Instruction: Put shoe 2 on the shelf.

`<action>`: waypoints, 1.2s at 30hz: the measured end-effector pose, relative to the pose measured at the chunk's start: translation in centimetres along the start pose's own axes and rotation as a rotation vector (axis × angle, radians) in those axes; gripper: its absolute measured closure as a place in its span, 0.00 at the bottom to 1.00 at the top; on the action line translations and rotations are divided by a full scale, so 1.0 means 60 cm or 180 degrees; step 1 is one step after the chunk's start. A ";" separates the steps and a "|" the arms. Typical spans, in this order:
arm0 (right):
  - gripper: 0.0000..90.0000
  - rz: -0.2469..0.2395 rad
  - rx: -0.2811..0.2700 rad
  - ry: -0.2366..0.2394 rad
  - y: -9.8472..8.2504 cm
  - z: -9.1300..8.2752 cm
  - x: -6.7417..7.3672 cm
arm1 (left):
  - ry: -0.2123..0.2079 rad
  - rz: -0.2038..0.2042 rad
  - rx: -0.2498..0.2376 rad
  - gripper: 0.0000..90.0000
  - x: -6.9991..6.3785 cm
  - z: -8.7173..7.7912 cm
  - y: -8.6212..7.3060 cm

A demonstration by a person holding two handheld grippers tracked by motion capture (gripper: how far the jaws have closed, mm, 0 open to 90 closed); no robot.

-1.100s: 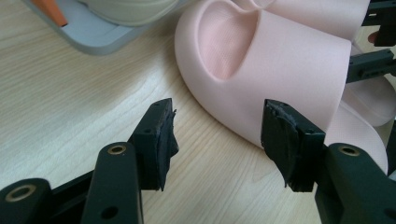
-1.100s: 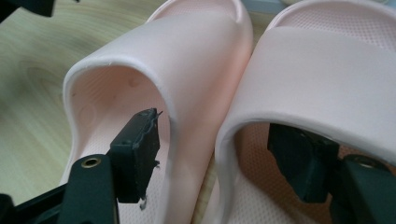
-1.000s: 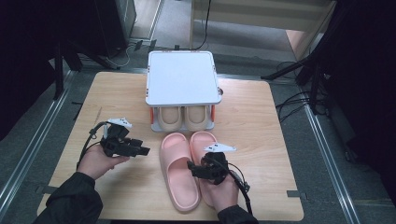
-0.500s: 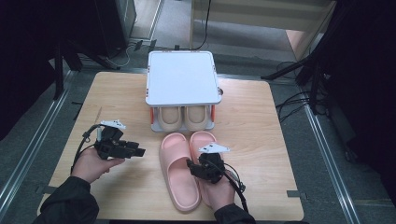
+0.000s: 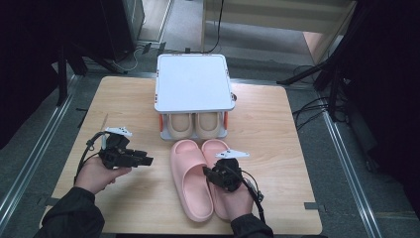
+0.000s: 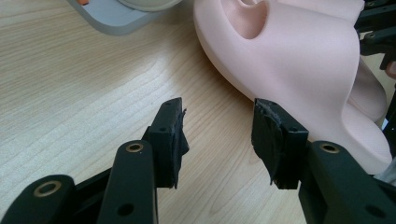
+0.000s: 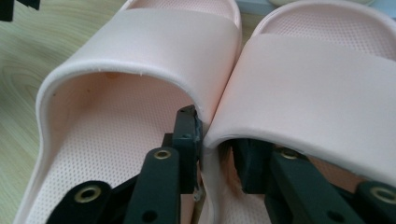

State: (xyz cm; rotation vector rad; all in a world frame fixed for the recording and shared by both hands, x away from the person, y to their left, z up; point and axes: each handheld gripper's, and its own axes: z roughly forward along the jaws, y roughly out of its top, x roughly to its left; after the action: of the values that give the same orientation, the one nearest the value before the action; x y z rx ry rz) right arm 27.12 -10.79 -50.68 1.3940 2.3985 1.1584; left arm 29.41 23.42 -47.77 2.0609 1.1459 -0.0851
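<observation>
Now right gripper [image 7: 212, 154] straddles touching inner walls of both pink slippers [image 5: 200, 183], lying side by side before white shoe rack [image 5: 193, 82]; jaws just closing, pinch both straps together, seat deep. Left gripper [image 6: 217, 135] spread, empty over table [image 5: 277, 148]; keep clear
</observation>
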 end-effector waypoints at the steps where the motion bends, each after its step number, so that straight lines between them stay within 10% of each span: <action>1: 0.84 0.0028 0.0025 0.0037 0.002 -0.003 -0.003 | 0.0041 0.0002 -0.0008 0.60 0.000 -0.002 -0.001; 15: 0.87 -0.0075 0.0083 0.0248 0.015 -0.031 -0.015 | 0.0096 -0.0043 -0.0123 0.59 0.015 -0.017 -0.006; 29: 0.87 -0.0925 0.0429 0.1155 0.045 -0.016 -0.007 | 0.0137 -0.0107 -0.0165 0.58 0.025 -0.026 -0.012; 36: 0.87 -0.1067 0.0624 0.1453 0.061 0.010 0.007 | 0.0168 -0.0142 -0.0170 0.57 0.026 -0.033 -0.022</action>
State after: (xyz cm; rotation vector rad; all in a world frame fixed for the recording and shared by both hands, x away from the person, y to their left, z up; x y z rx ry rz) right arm 29.68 -9.10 -48.51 0.7723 2.9774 1.2834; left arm 28.75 26.20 -47.75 2.0016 1.2137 -0.0217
